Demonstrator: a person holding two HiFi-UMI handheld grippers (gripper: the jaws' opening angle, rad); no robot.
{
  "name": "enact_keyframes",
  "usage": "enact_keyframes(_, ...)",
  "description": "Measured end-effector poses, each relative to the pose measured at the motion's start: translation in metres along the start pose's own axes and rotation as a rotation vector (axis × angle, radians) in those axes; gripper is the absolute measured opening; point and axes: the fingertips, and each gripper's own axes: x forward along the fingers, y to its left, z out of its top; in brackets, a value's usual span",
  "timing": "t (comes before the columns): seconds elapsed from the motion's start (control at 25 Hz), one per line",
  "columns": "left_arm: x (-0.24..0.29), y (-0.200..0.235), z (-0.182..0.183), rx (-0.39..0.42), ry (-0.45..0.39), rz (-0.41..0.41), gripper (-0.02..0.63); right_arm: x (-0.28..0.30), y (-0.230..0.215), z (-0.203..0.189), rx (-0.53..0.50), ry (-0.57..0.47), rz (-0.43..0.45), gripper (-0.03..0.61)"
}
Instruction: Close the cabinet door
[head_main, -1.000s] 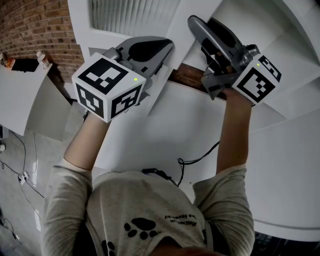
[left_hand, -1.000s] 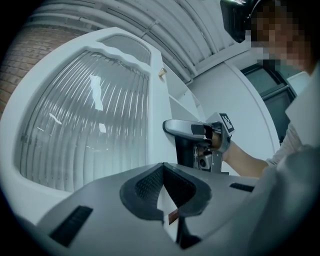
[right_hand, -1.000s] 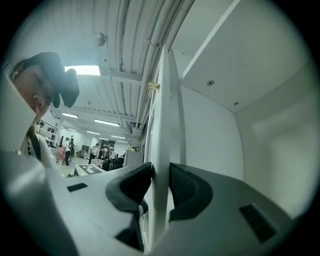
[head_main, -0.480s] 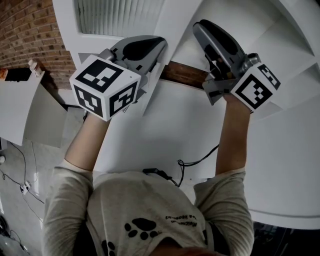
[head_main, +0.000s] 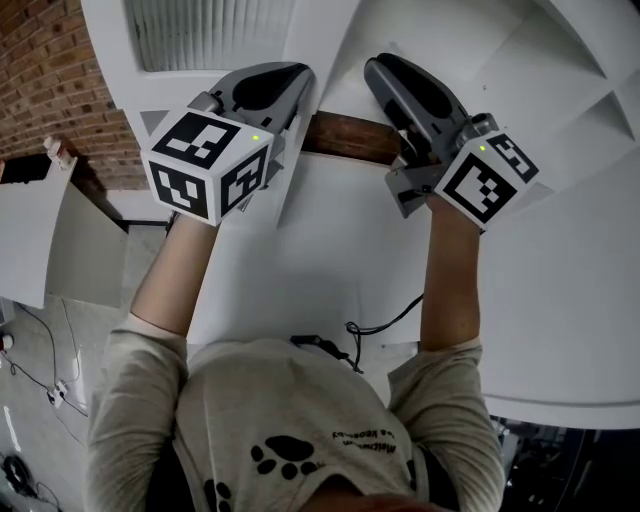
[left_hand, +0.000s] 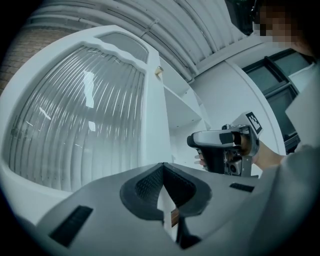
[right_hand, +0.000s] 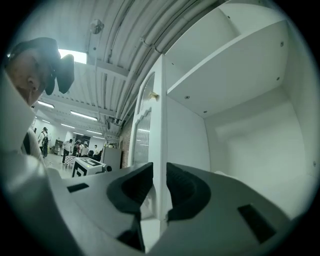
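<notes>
The white cabinet door (head_main: 205, 35) has a ribbed glass pane and stands open. From my left gripper view its pane (left_hand: 75, 115) fills the left side, with a small knob (left_hand: 159, 71) by the free edge. My left gripper (head_main: 293, 76) (left_hand: 162, 167) is shut and empty, close to the door's white stile. My right gripper (head_main: 372, 66) (right_hand: 160, 170) straddles the door's free edge (right_hand: 161, 110). Its jaws have just been closing, and the pads lie against both faces of the edge. The right gripper (left_hand: 196, 141) also shows side-on past the door.
Inside the open cabinet are a white shelf (right_hand: 235, 65) and a back wall (right_hand: 250, 150). A brown wooden strip (head_main: 350, 135) and a white surface (head_main: 320, 250) lie below the grippers. A black cable (head_main: 385, 318) hangs near me. A brick wall (head_main: 50, 80) is at the left.
My right gripper has shifted left and a little lower, toward the door's edge. The left gripper has kept its place by the door.
</notes>
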Motion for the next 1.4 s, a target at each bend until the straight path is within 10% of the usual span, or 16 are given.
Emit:
enact_keyframes(0.72, -0.047, -0.041, 0.012, -0.03, -0.012, -0.02, 0.009, -0.032, 0.052, -0.017, -0.006, -0.122, -0.272, 0.009)
enact_keyframes(1.4, -0.143, -0.087, -0.033, 0.055, 0.009, 0.146, 0.009, -0.088, 0.123, -0.085, -0.119, -0.044, -0.389, 0.009)
